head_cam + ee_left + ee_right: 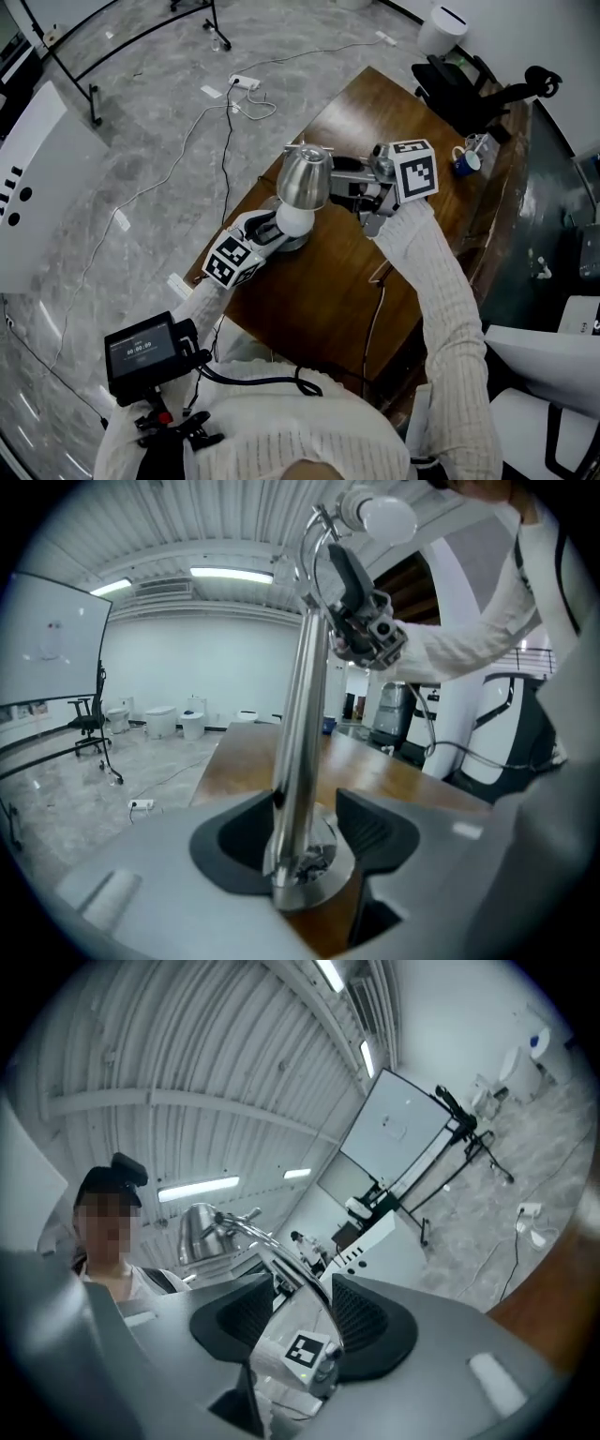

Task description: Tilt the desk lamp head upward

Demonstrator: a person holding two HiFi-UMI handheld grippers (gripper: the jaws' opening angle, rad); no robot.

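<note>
Head view shows the desk lamp (pixel 302 192) standing near the left edge of a dark wooden desk (pixel 309 300), its chrome lamp head (pixel 305 176) up between the two tools with the white bulb (pixel 293 218) showing at its near rim. The left gripper (pixel 267 232) sits low at the lamp's foot, and in the left gripper view its jaws stand wide apart around the upright pole (pixel 298 714) just above the round base (pixel 314 878), with a clear gap on the right side; it is probably there to steady the lamp against tipping. The right gripper (pixel 367 192) reaches in from the right at head height. In its own view the thin curved arm (pixel 281 1260) behind the lamp head runs between parted pads, seemingly unpinched, though the arm lies so close to the right pad that contact is hard to rule out. That hold suits levering the head upward. A blue mug (pixel 463 161) stands at the far right of the desk. Around it lies a grey marbled floor (pixel 141 150) with a power strip (pixel 245 82), and a whiteboard (pixel 42 187) stands at far left.
</note>
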